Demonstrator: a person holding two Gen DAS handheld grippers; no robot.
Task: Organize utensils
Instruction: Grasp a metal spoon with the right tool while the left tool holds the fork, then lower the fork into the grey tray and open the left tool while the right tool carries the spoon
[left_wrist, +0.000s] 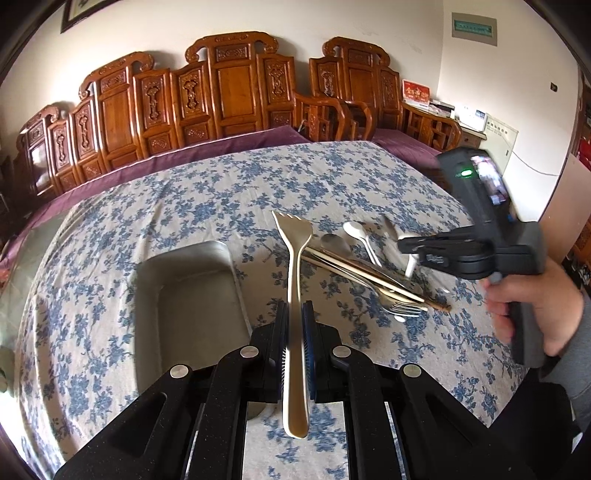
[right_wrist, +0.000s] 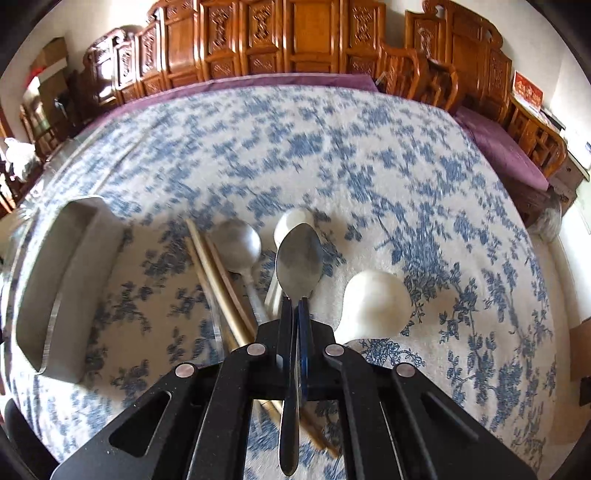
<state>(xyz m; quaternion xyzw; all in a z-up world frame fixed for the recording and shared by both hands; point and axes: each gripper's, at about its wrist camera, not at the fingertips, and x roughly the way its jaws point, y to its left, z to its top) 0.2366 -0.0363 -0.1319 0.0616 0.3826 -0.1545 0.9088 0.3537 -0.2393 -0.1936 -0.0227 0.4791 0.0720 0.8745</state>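
Two grippers are working over the floral tablecloth (left_wrist: 207, 192); in the left wrist view you are pointing your left gripper (left_wrist: 295, 314) down beside the metal tray (left_wrist: 192, 291), its jaws clamping the handle of a pale fork (left_wrist: 294, 280) with tines pointing away; your right hand (left_wrist: 532, 306) is gripping the other tool above the utensil pile (left_wrist: 369, 273). In the right wrist view you are angling the right gripper (right_wrist: 295, 310) downward, jaws nearly closed, pinching a steel spoon (right_wrist: 299, 264) above the chopsticks (right_wrist: 218, 280) and white spoons (right_wrist: 376, 302).
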